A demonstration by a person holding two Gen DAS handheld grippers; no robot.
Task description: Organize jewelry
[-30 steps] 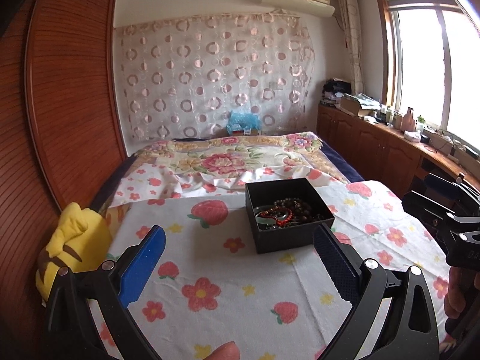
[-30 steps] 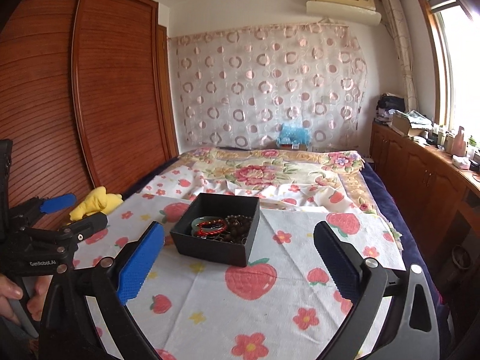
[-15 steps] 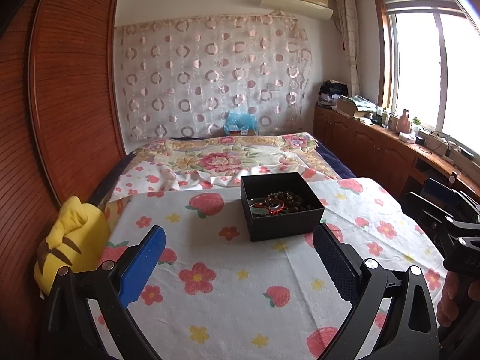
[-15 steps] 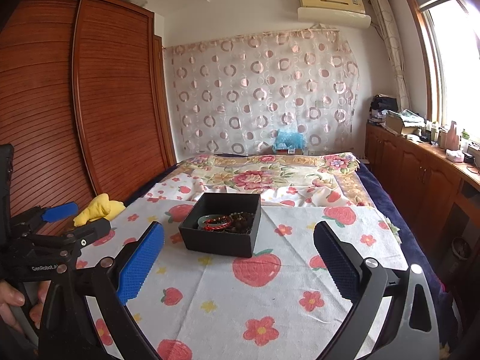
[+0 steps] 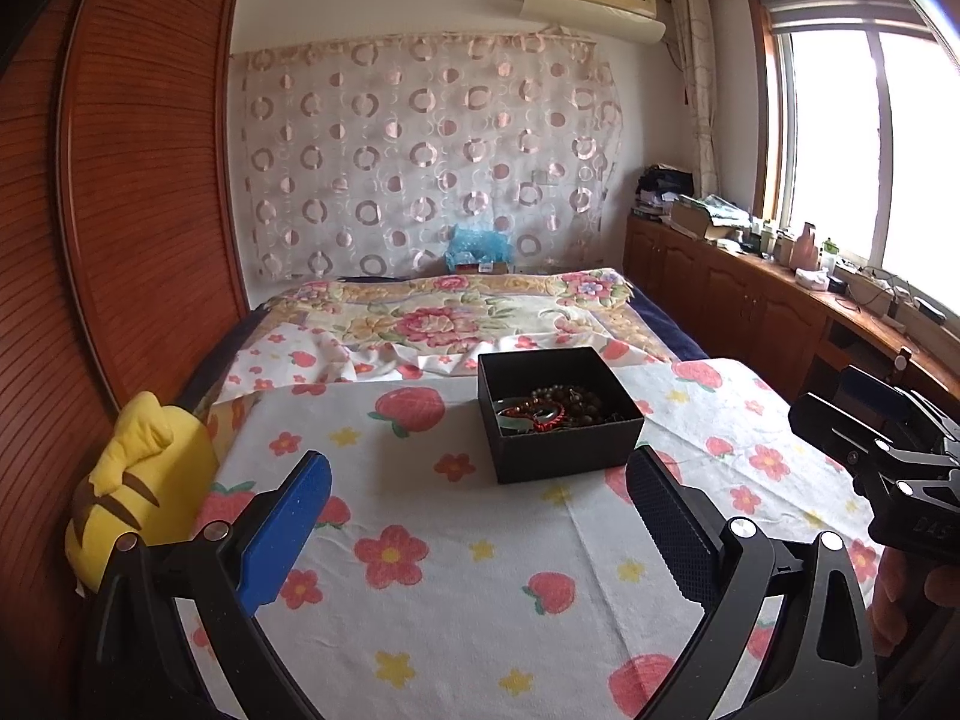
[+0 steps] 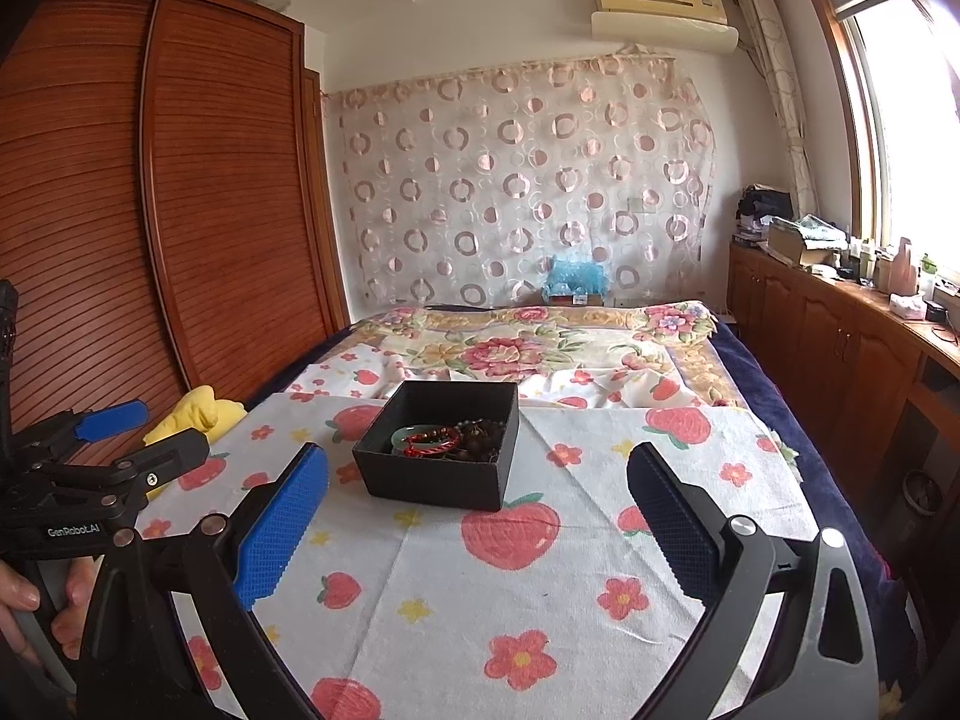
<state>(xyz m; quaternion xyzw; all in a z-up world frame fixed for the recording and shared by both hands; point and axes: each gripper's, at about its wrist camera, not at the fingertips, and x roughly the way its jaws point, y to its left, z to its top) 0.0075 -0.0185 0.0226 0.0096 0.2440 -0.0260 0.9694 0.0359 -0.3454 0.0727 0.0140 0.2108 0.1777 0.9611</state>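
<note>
Jewelry [image 6: 447, 439] lies tangled in an open black box [image 6: 441, 483] on the strawberry-print cloth [image 6: 528, 588] that covers the surface at the foot of the bed [image 6: 540, 348]: a red bracelet, a green bangle and dark bead strands. From the right gripper [image 6: 477, 516] the box sits ahead, slightly left; from the left gripper [image 5: 477, 516] it sits ahead, slightly right. Neither looks clearly nearer. Both grippers gape wide, empty, well short of the box.

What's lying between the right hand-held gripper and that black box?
Nothing but bare flowered cloth between the right hand-held gripper and the black box, seen in its wrist view.
</note>
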